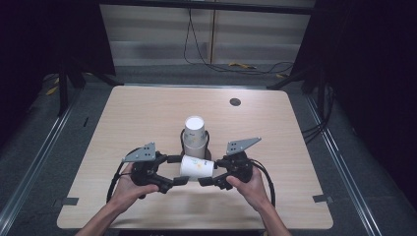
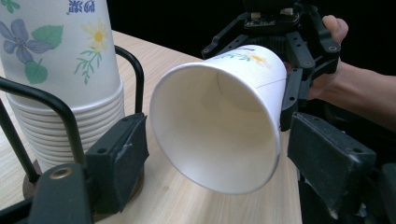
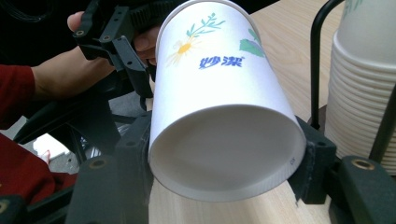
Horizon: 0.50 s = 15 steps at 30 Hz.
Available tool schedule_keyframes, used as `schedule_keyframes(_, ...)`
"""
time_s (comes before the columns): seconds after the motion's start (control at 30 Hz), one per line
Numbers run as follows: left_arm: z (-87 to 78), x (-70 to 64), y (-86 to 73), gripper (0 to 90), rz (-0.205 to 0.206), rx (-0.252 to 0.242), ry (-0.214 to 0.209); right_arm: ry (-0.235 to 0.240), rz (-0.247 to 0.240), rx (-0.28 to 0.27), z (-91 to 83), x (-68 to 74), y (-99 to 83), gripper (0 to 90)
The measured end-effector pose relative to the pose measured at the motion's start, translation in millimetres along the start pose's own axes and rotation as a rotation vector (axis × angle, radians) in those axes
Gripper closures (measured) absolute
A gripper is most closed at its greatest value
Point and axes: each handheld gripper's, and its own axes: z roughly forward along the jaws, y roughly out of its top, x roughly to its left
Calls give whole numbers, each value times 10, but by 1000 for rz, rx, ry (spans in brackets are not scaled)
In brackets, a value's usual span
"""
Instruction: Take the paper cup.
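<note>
Single paper cup (image 1: 196,167) lay on its side between the two grippers, just in front of the cup stack (image 1: 195,138), near the middle of the table (image 1: 147,113). Right gripper (image 1: 206,180) had its jaws closed on the base end of the cup; in the right gripper view the cup (image 3: 224,121) sat wedged between both pads (image 3: 315,170), bottom facing the camera, print and flower pattern on top. Left gripper (image 1: 178,170) sat at the open mouth end. In the left gripper view the cup (image 2: 219,126) had its rim facing the camera, with the left jaw pads (image 2: 119,158) standing wide on either side of the rim and visible gaps on both sides, so not clamped. The right gripper (image 2: 289,70) showed behind the cup in that view, holding the far end. The cup looked lifted off the tabletop at a slight tilt, though contact at its lower rim couldn't be told. The stack (image 2: 60,79) stood upside down on a round holder with black wire loops (image 2: 135,74), just beside the left gripper's near jaw. Both hands (image 1: 130,189) gripped the tool bodies at the table's near edge. A dark round cable port (image 1: 235,102) sat far back on the table.
</note>
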Motion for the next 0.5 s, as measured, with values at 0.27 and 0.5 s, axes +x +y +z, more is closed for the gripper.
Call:
schedule_keyframes(0.27, -6, 12, 5, 192, -10, -11, -11, 24, -10, -5, 40, 24, 8, 357)
schedule_keyframes(0.5, -14, 15, 6, 183, -5, -23, -26, 33, -21, -17, 81, 47, 22, 357)
